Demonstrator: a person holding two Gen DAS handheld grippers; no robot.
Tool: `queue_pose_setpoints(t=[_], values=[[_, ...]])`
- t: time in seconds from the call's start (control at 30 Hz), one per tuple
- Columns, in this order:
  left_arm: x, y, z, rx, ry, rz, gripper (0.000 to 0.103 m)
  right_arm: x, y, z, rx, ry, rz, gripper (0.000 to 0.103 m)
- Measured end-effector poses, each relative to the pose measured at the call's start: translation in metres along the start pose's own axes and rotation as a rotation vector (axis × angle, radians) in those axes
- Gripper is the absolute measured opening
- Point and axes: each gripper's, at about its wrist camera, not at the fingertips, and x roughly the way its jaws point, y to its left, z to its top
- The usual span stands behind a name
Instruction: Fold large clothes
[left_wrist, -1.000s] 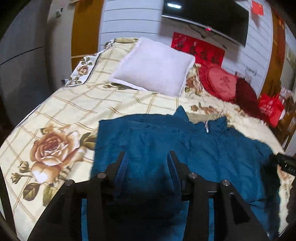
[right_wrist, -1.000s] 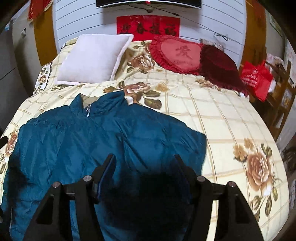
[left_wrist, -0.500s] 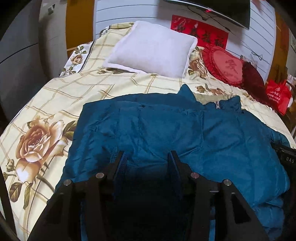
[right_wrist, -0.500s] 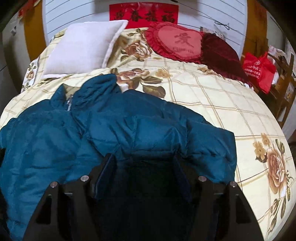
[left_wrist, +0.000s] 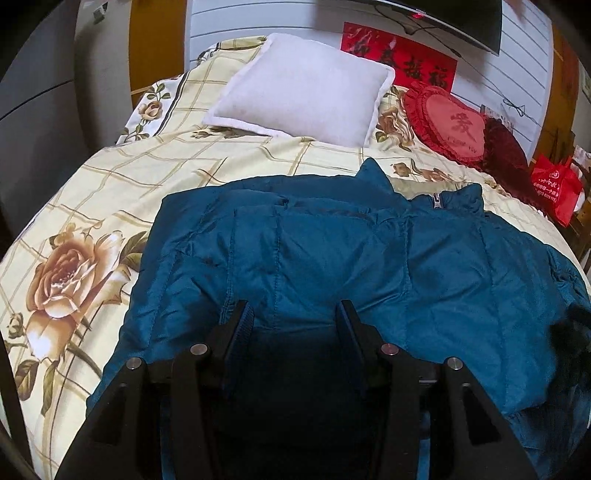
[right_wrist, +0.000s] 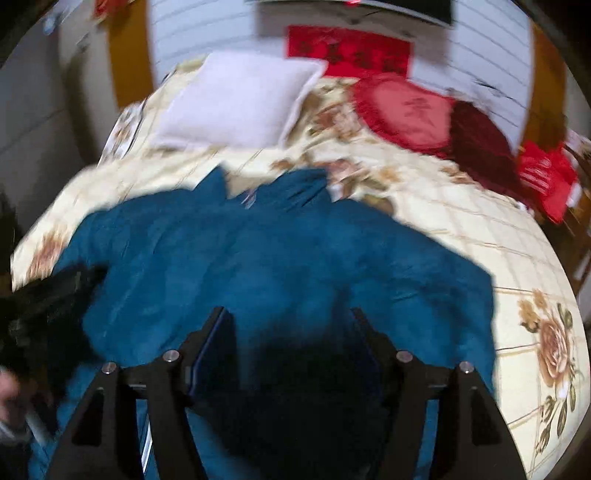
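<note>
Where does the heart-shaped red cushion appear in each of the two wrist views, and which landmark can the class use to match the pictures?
Left wrist view: the heart-shaped red cushion lies upper right, at the head of the bed, right of the white pillow.
Right wrist view: the cushion lies upper centre-right, blurred, again right of the pillow.
Shared landmark: the blue jacket's collar, below both.

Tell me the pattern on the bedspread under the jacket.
Cream bedspread with tan grid and roses; left wrist view.

Glossy quilted jacket (left_wrist: 332, 258), printed cloth bedspread (left_wrist: 110, 192)
</note>
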Motion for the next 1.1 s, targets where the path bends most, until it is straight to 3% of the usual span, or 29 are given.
queue_pose_setpoints(t=[0.1, 0.23, 0.33, 0.47, 0.57, 0.67, 0.87, 1.1], values=[[0.003, 0.002, 0.0, -0.013, 0.01, -0.022, 0.068, 0.02, 0.008, -0.01, -0.025, 0.036, -0.032, 0.071], [0.005, 0.002, -0.002, -0.016, 0.013, -0.025, 0.068, 0.021, 0.0, -0.009, -0.007, 0.061, 0.017, 0.072], [0.006, 0.003, -0.003, -0.02, 0.013, -0.03, 0.069, -0.006, -0.024, -0.009, 0.041, -0.001, 0.053, 0.071], [0.006, 0.004, -0.003, -0.023, 0.012, -0.035, 0.069, -0.029, -0.068, -0.008, 0.119, -0.092, -0.037, 0.071], [0.006, 0.004, -0.003, -0.023, 0.011, -0.036, 0.069, -0.009, -0.104, -0.006, 0.19, -0.008, -0.143, 0.071], [0.007, 0.005, -0.004, -0.02, 0.011, -0.05, 0.069, 0.014, -0.122, -0.008, 0.221, 0.034, -0.146, 0.07], [0.009, 0.003, -0.005, -0.008, 0.009, -0.053, 0.069, 0.03, -0.123, -0.017, 0.238, 0.028, -0.142, 0.073], [0.01, 0.003, -0.005, -0.01, 0.01, -0.056, 0.069, -0.019, -0.108, -0.027, 0.145, -0.007, -0.135, 0.073]])
